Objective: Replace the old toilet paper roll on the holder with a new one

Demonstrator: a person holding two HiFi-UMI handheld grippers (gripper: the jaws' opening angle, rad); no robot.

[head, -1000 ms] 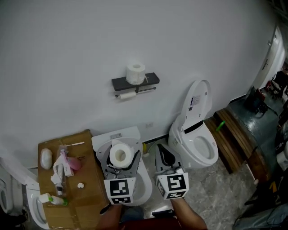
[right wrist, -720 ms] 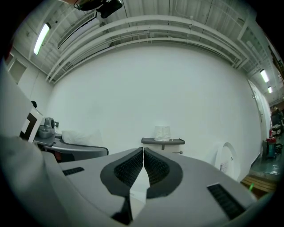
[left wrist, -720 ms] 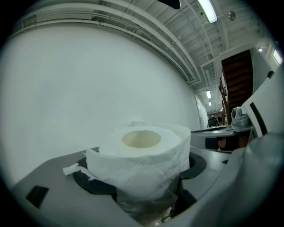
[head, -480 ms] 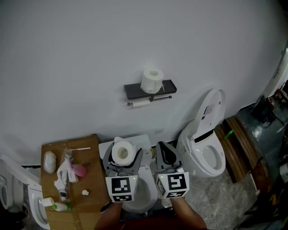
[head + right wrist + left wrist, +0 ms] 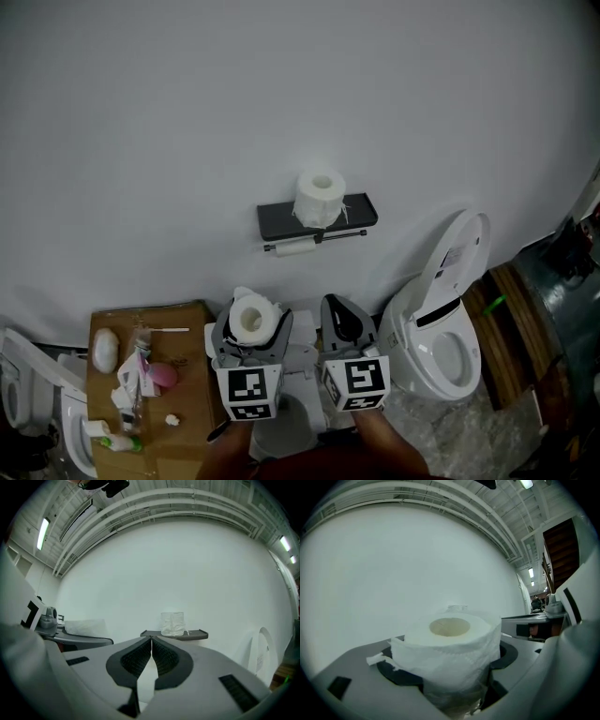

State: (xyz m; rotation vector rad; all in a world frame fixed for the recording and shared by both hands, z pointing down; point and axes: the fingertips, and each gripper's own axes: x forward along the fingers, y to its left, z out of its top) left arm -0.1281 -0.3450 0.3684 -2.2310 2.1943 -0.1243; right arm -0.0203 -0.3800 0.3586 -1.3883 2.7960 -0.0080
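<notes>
Two rolls matter: the new roll stands upright, gripped between the left gripper jaws, while the nearly spent old roll hangs on the bar under the dark wall shelf. The right gripper jaws are closed on nothing. I judge this the approach; next I'd open the right jaws and slip the old roll off. Bare wall gives room ahead, but the shelf edge overhangs the bar, a spare roll sits on top, and the raised toilet lid crowds the right
</notes>
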